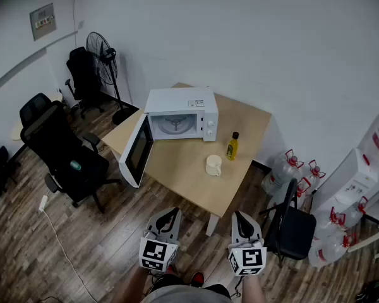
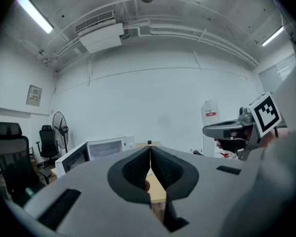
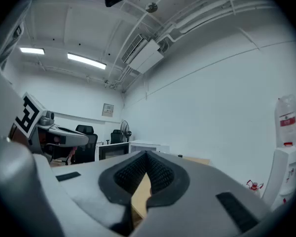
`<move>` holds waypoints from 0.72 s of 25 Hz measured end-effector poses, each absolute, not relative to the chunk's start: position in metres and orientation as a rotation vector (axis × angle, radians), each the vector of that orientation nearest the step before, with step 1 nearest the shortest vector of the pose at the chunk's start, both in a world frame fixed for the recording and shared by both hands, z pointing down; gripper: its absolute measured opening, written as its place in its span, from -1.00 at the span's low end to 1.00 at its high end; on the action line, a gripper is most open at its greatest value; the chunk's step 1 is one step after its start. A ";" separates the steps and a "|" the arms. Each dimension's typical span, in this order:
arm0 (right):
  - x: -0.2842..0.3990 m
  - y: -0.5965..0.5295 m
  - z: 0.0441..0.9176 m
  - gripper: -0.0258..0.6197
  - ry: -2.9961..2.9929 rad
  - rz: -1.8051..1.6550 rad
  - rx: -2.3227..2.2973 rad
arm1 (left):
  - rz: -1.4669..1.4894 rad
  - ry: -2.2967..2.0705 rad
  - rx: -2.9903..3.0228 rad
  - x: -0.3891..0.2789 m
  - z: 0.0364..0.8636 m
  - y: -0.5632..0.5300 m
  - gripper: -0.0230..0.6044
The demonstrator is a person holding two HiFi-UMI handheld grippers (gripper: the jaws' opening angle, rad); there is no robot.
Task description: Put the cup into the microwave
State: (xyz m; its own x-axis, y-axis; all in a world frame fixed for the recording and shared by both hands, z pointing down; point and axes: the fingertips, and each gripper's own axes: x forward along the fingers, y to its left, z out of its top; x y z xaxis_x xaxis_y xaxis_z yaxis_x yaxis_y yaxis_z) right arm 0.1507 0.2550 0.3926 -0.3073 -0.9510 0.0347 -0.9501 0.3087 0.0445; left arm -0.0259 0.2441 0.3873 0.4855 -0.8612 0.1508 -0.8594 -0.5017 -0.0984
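Both grippers short of the table, cup outside the microwave.
I hold the left gripper (image 1: 173, 212) and right gripper (image 1: 239, 216) side by side above the wooden floor, each with its jaws pressed together on nothing. The cup (image 1: 213, 165) stands on the table (image 1: 192, 191), near the front of the open microwave (image 1: 180, 113) and just beside a yellow bottle (image 1: 232, 146).

Cool ceiling strip lights (image 2: 34, 13), fisheye warp, dark corners

On the table (image 1: 183, 185), the cup (image 1: 213, 165) stands before the microwave (image 1: 180, 114), beside the bottle (image 1: 232, 146).
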 end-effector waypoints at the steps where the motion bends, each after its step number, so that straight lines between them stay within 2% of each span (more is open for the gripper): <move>1: 0.151 0.255 0.393 -0.87 -2.496 -0.021 1.815 | -0.288 1.564 -2.702 -0.025 0.388 0.245 -0.85; 18: 0.158 0.219 0.396 -0.87 -2.506 0.014 1.833 | -0.285 1.546 -2.721 -0.014 0.391 0.212 -0.85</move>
